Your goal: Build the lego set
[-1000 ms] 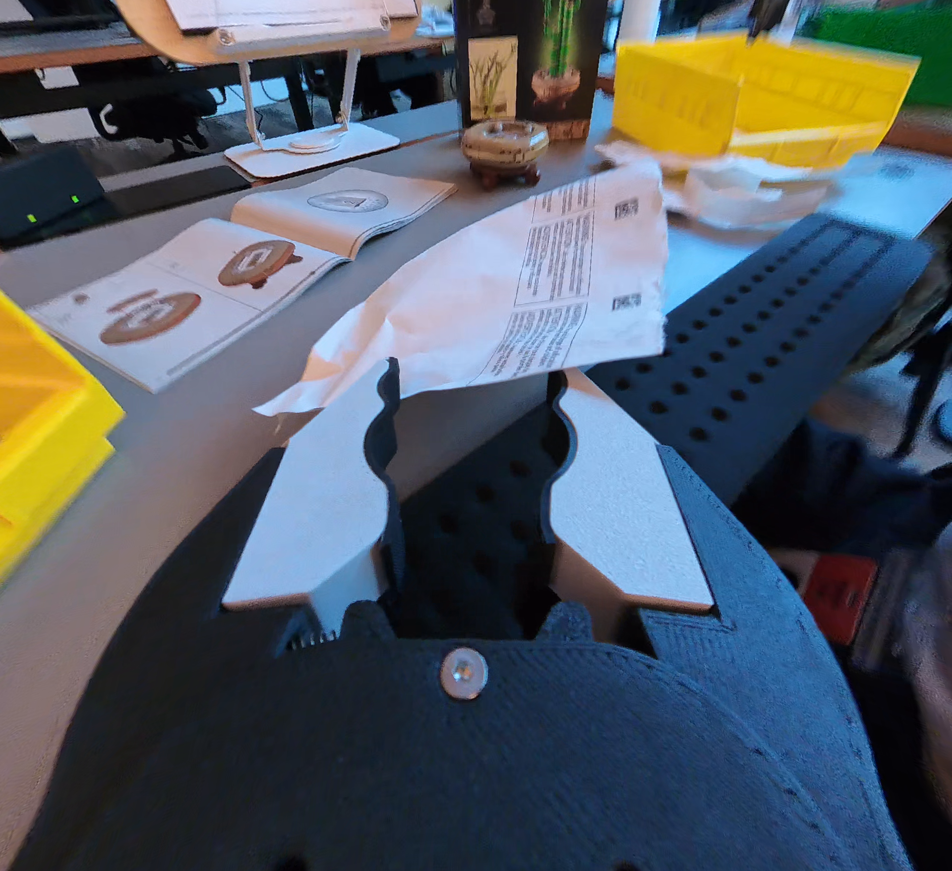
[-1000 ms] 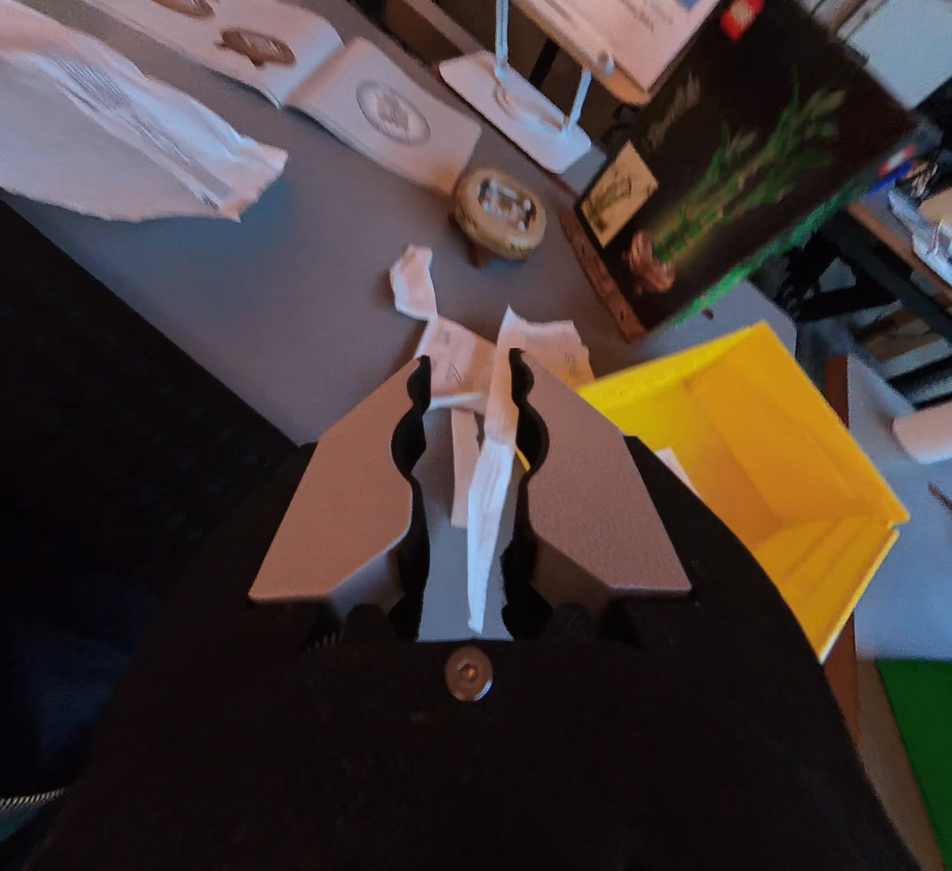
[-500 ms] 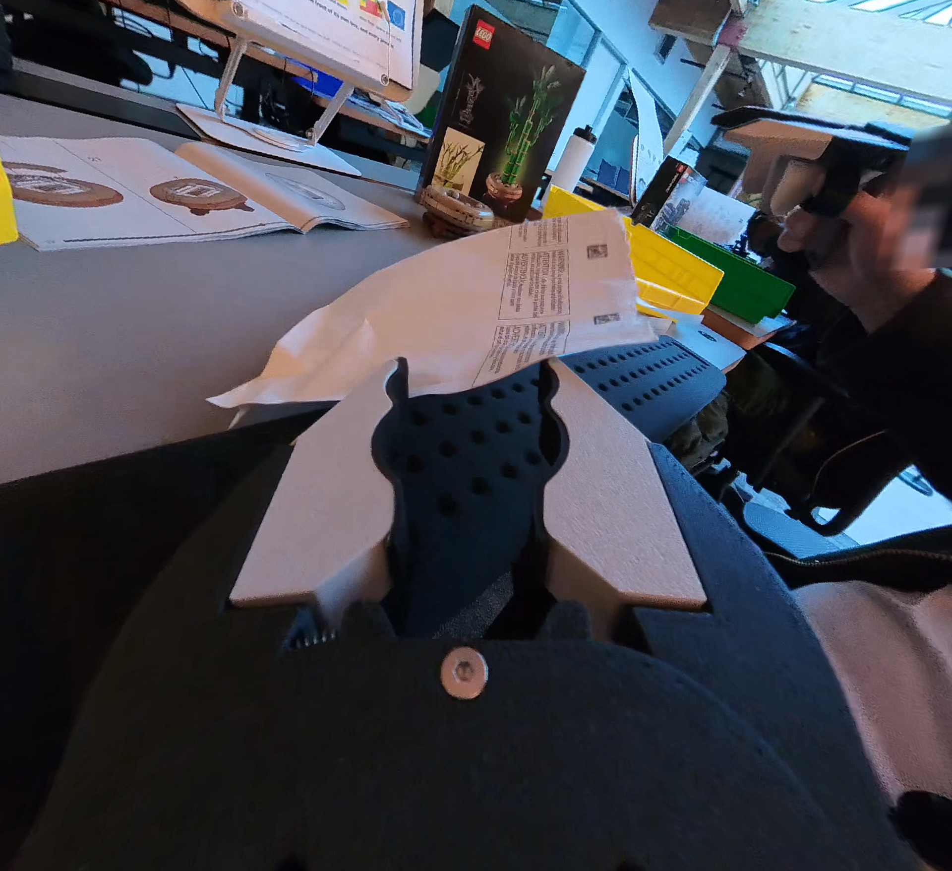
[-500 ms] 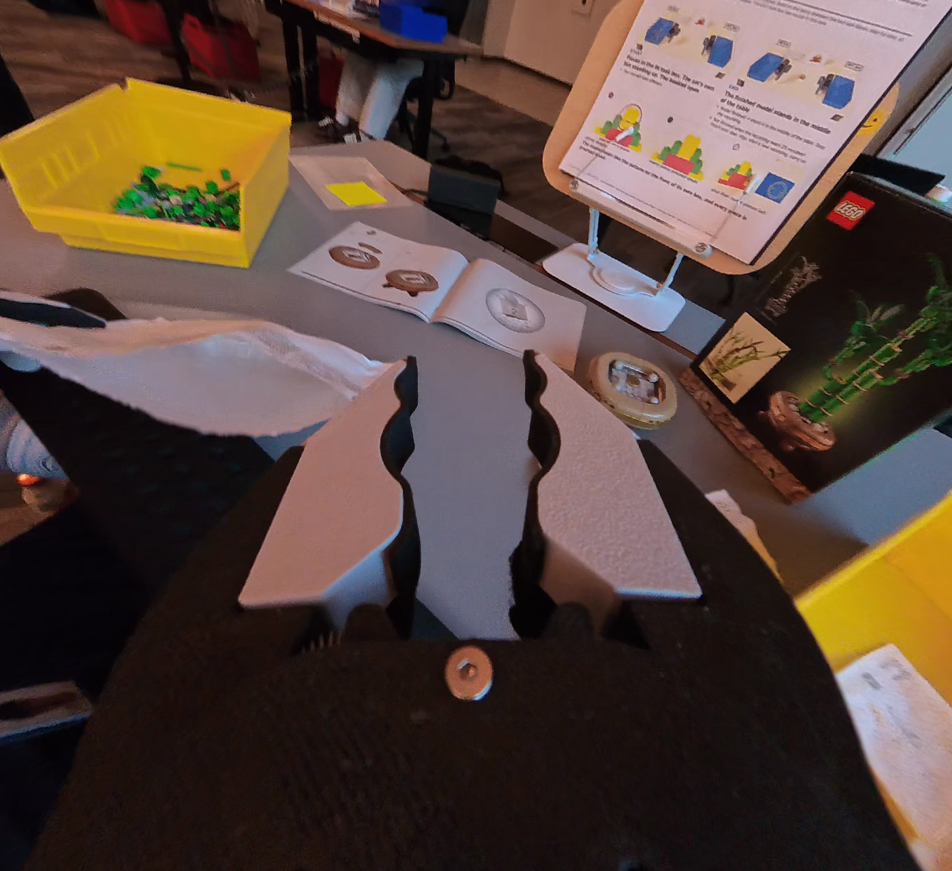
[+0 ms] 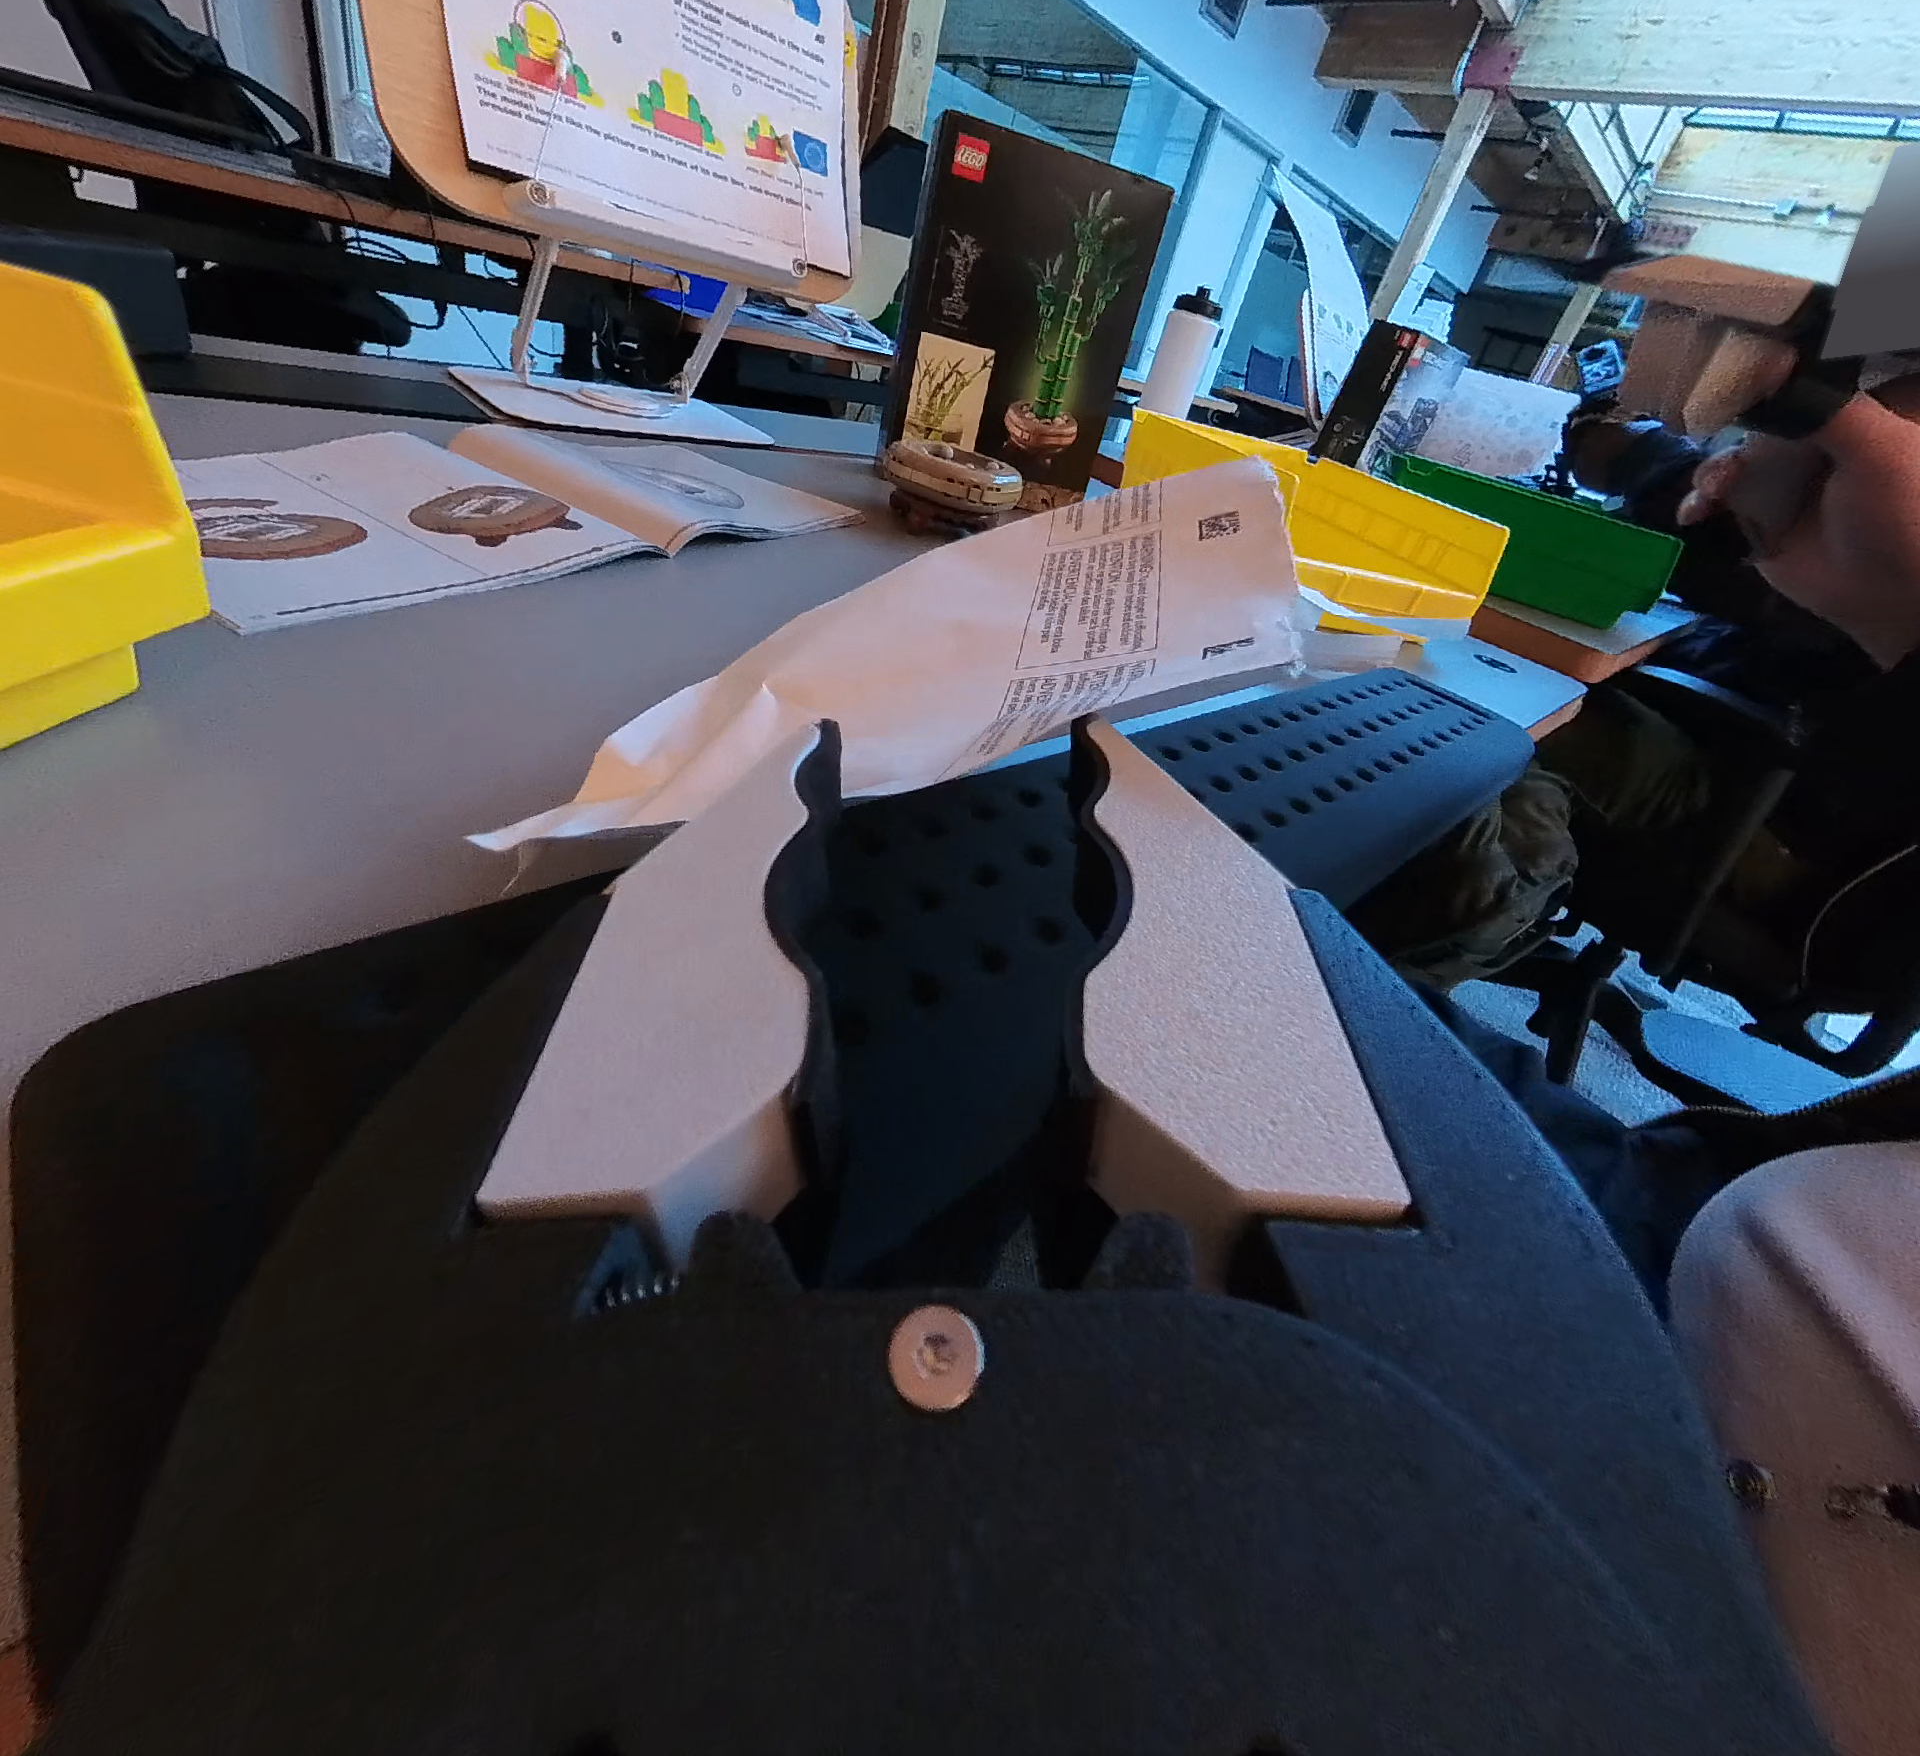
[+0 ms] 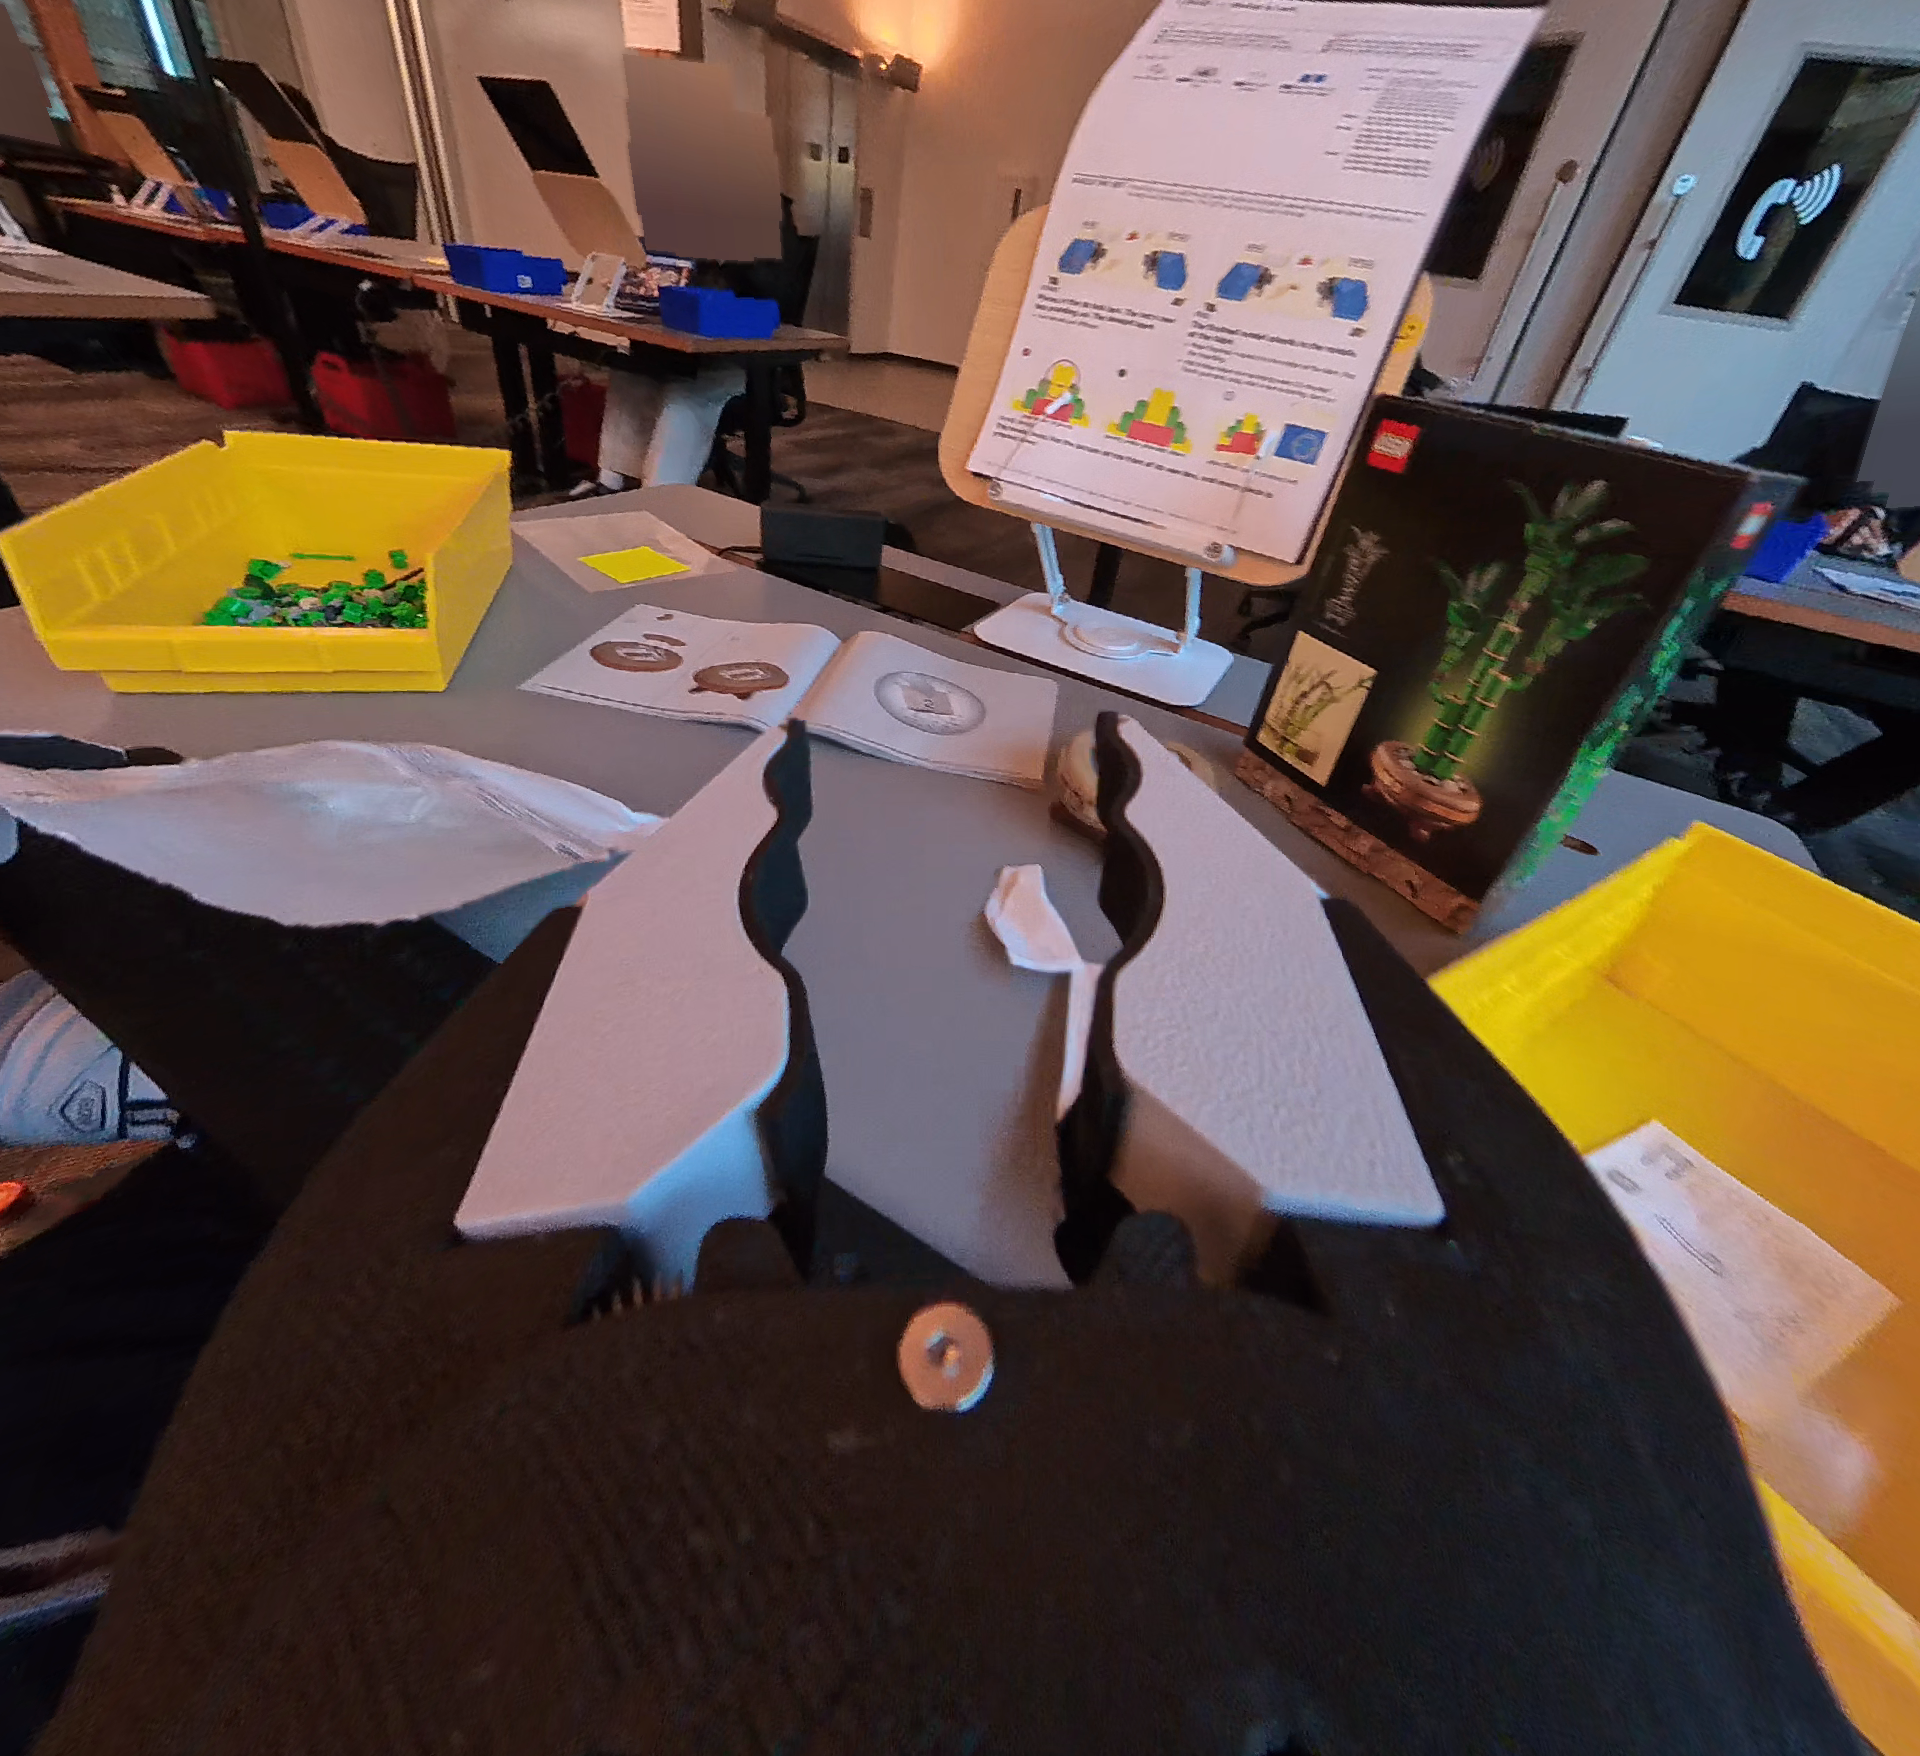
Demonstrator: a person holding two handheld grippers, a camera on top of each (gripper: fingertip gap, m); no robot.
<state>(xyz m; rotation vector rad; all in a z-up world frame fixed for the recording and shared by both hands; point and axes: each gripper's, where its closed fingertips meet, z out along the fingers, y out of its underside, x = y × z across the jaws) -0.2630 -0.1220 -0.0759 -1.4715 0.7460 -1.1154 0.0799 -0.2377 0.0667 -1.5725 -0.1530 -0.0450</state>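
two changes over the last second. right gripper [image 6: 951, 735] no longer pinching the torn paper strip seen between its fingers a second ago. now spread wide, gripping nothing, and tilted up from a downward look to a level view across the table [image 6: 623, 761]. small white paper scrap [image 6: 1023, 917] lying on the table, seen through the gap, close to the right finger's inner edge; cannot tell if touching. left gripper [image 5: 951, 740] also swung up to level, otherwise the same: wide open, clamping nothing. torn white paper bag [image 5: 987, 636] just beyond its tips, draped over the table edge and a black perforated surface [image 5: 1330, 761]; contact with the tips not clear.

meaning for the task, as a judgement: bag opening done, strip dropped, both tongs free for picking bricks. actual building barely started. green lego pieces [image 6: 322, 600] heaped in the yellow bin [image 6: 457, 563] at far left of the right view, well apart from both grippers. small round tan base model [image 5: 951, 485] standing on the table in front of the set box [image 5: 1029, 324], beside the open instruction booklet [image 5: 468, 511]. second yellow bin [image 6: 1714, 979] just right of the right gripper, paper inside. likely next: reach over to the pieces bin, nothing in hand yet.
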